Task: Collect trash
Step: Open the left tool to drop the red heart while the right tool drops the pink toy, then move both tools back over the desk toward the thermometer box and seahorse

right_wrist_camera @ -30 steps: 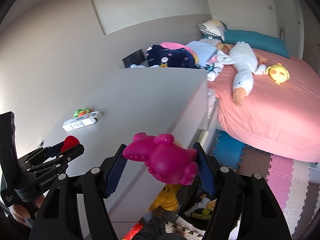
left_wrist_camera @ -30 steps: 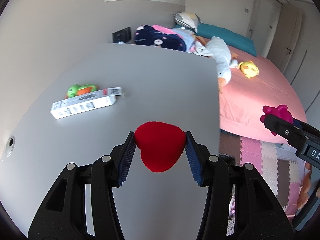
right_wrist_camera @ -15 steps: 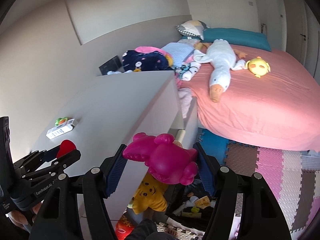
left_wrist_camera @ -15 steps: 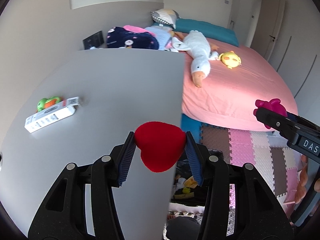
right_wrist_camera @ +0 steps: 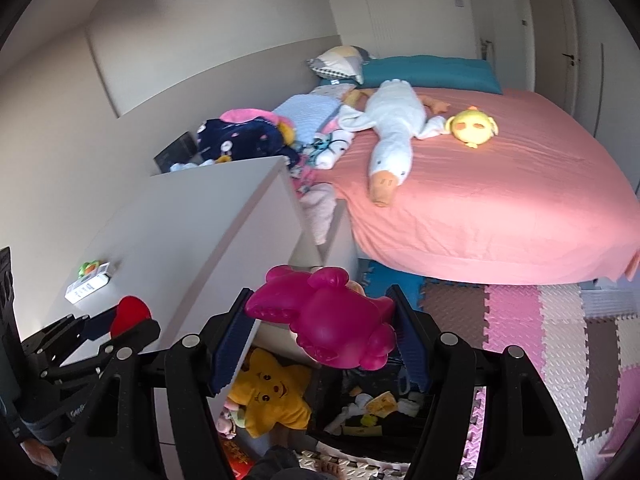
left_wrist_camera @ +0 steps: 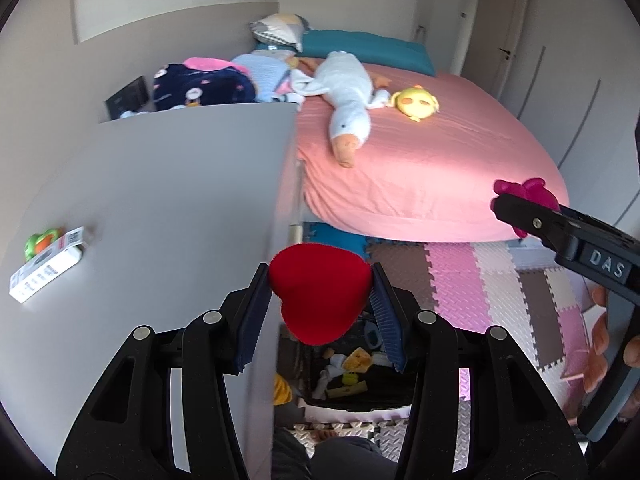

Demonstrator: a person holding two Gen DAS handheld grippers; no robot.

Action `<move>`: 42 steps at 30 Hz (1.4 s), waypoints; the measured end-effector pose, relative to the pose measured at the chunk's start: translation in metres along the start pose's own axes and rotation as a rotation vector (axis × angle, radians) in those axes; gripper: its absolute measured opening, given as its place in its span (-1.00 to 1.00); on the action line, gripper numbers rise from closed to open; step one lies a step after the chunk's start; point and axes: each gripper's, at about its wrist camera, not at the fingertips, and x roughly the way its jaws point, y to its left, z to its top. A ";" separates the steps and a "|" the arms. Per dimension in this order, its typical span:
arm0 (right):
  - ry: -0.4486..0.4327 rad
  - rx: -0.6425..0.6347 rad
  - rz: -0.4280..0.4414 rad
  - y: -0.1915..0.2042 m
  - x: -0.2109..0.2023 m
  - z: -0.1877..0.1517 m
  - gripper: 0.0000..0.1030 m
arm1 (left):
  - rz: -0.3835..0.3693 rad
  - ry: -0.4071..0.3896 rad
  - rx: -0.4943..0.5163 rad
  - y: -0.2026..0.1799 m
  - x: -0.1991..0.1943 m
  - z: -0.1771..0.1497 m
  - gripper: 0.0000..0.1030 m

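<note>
A dark bin [right_wrist_camera: 384, 408] of scraps was seen on the floor beside the grey cabinet [left_wrist_camera: 160, 208], directly below both held items. The magenta toy [right_wrist_camera: 328, 324] was pinched across its width in the right gripper [right_wrist_camera: 324, 340], judged slightly nearer the bin; the red plush heart [left_wrist_camera: 318, 296] was clamped in the left gripper [left_wrist_camera: 318, 312] at the cabinet's edge. The bin's rim was largely hidden by the grippers.

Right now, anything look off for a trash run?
Yes: both grippers carry toys, not trash. Left gripper clamps a red plush heart; right gripper clamps a magenta toy. Both hang above the dark bin on the floor.
</note>
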 end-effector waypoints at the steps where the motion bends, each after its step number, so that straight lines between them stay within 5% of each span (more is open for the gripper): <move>1: 0.001 0.004 -0.005 -0.002 0.001 0.000 0.31 | -0.007 0.001 0.006 -0.003 0.001 0.000 -0.05; 4: 0.009 0.025 -0.029 -0.012 0.003 0.003 0.31 | -0.035 0.014 0.032 -0.013 0.007 0.001 0.09; 5: 0.014 0.034 -0.045 -0.015 0.005 0.004 0.37 | -0.036 0.024 0.040 -0.016 0.009 0.002 0.56; 7: 0.007 0.052 -0.084 -0.021 0.007 0.007 0.57 | -0.022 0.018 0.046 -0.020 0.012 0.004 0.88; 21: 0.010 0.054 -0.072 -0.017 0.015 0.009 0.58 | 0.013 0.006 0.056 -0.012 0.013 0.002 0.88; 42: 0.066 -0.143 0.106 0.109 0.054 0.002 0.58 | 0.208 -0.003 -0.161 0.112 -0.017 -0.029 0.88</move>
